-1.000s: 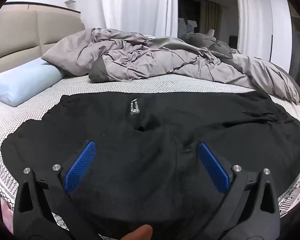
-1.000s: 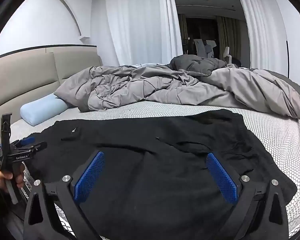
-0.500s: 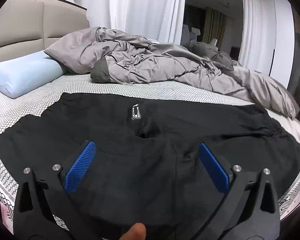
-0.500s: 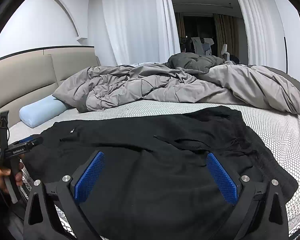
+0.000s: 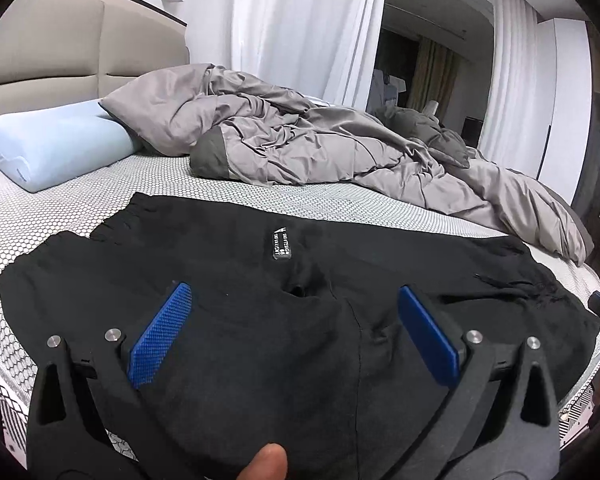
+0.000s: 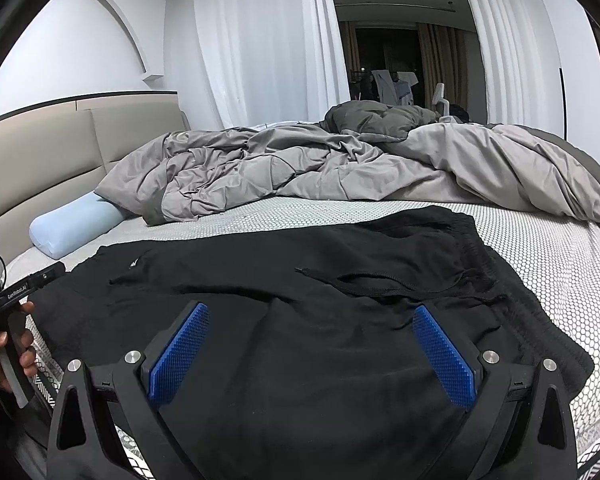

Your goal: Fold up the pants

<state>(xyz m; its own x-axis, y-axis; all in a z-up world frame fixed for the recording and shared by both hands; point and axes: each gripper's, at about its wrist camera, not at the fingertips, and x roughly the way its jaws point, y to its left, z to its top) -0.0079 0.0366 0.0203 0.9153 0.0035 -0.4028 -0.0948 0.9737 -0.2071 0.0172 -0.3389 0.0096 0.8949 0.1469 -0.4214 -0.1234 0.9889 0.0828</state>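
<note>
Two grippers, both hovering above one pair of black pants (image 5: pixel 284 320), nothing held. Pants lie spread across the near edge of the bed, filling the lower half of both wrist frames. Legs run toward frame left, cuffs at left (image 5: pixel 52 264); waistband (image 6: pixel 472 248) with drawstring (image 6: pixel 364 284) sits at right of the right wrist frame. Small woven label (image 5: pixel 283 245) at centre of the left wrist frame, just above a dark gap where the legs meet.

Handling, my read: soft knit, light, limp, no stiffness. Will drape and sag when lifted and may drag on the textured mattress (image 5: pixel 80 196). Not fragile, not slippery. Single-layer pinches will likely bunch, so take hems and edges. Best grips: my right gripper (image 6: pixel 312 348) on the waistband edge, my left gripper (image 5: pixel 296 336) on the cuff end or outer leg seam. Keep the drawstring out of the pinch.

Jaws: left wide apart, blue pads (image 5: pixel 160 340) clear of cloth. Right wide apart too, pads (image 6: pixel 444 356) empty.

Outward: grey duvet (image 5: pixel 320 148) heaped behind the pants, well apart. Pale blue pillow (image 5: pixel 48 144) upper left, against the headboard (image 6: pixel 60 152). White curtains (image 6: pixel 260 40) at top. My hand (image 6: pixel 4 352) on the left tool's handle shows at lower left of the right wrist frame.
</note>
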